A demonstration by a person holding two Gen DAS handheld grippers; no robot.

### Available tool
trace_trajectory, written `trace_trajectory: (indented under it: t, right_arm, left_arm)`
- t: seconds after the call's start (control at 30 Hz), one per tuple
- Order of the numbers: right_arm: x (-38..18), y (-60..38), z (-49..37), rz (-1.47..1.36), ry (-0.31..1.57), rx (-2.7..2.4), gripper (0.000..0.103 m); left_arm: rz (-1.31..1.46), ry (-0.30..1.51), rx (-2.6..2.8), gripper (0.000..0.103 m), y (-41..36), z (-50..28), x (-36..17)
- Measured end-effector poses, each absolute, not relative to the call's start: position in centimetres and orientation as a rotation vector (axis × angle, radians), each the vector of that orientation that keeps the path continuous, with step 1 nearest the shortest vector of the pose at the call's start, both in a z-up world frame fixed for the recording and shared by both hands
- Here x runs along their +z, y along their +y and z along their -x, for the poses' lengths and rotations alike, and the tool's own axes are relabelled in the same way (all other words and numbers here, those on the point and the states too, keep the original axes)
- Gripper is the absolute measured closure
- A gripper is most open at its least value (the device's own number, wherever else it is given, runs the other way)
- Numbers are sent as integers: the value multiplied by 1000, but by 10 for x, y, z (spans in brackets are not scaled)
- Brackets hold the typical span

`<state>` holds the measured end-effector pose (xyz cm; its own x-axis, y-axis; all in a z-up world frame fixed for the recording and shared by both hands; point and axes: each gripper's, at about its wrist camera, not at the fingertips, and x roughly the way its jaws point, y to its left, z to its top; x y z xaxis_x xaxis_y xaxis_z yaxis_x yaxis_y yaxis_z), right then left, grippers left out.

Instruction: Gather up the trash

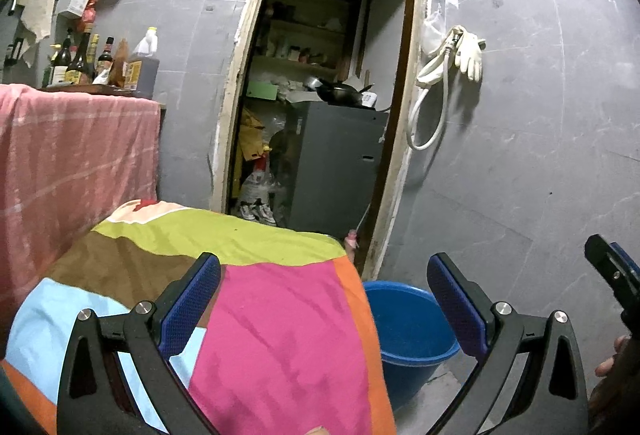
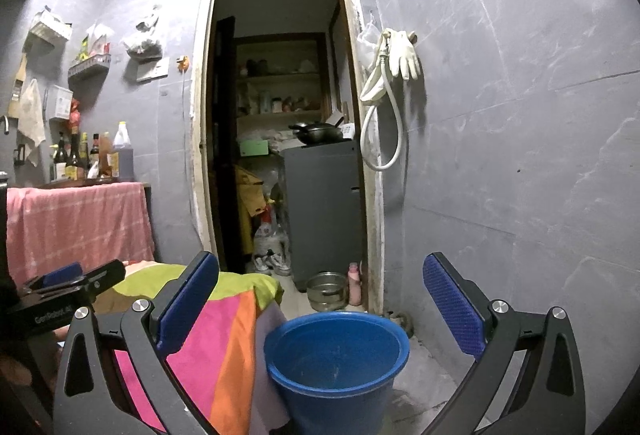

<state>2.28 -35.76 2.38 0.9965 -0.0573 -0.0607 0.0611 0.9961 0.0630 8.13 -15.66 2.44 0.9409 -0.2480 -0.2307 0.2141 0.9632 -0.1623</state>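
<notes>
A blue plastic bucket [image 2: 336, 355] stands on the floor beside a table draped in a multicoloured cloth [image 1: 256, 299]; it looks empty inside and also shows in the left wrist view [image 1: 408, 331]. My left gripper [image 1: 324, 303] is open and empty, held above the cloth's right part. My right gripper [image 2: 320, 303] is open and empty, above and just behind the bucket. The left gripper also shows at the left of the right wrist view [image 2: 68, 287]. No loose trash is visible on the cloth.
A doorway [image 2: 280, 115] opens onto a storeroom with a grey cabinet [image 2: 324, 211] and a wok. A metal pot [image 2: 326, 289] and pink bottle [image 2: 354, 287] sit by the door. A pink-covered counter [image 1: 76, 159] holds sauce bottles. Gloves and a hose hang on the wall [image 2: 396, 59].
</notes>
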Motion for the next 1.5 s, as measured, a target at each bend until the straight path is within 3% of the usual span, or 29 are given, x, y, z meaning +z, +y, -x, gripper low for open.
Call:
trace_trajectory:
  t: [1.5]
  right_arm:
    - [-30,-331,27,34,123,-179,0]
  left_arm:
    - [76,243,-202,2,-130,-20,-30]
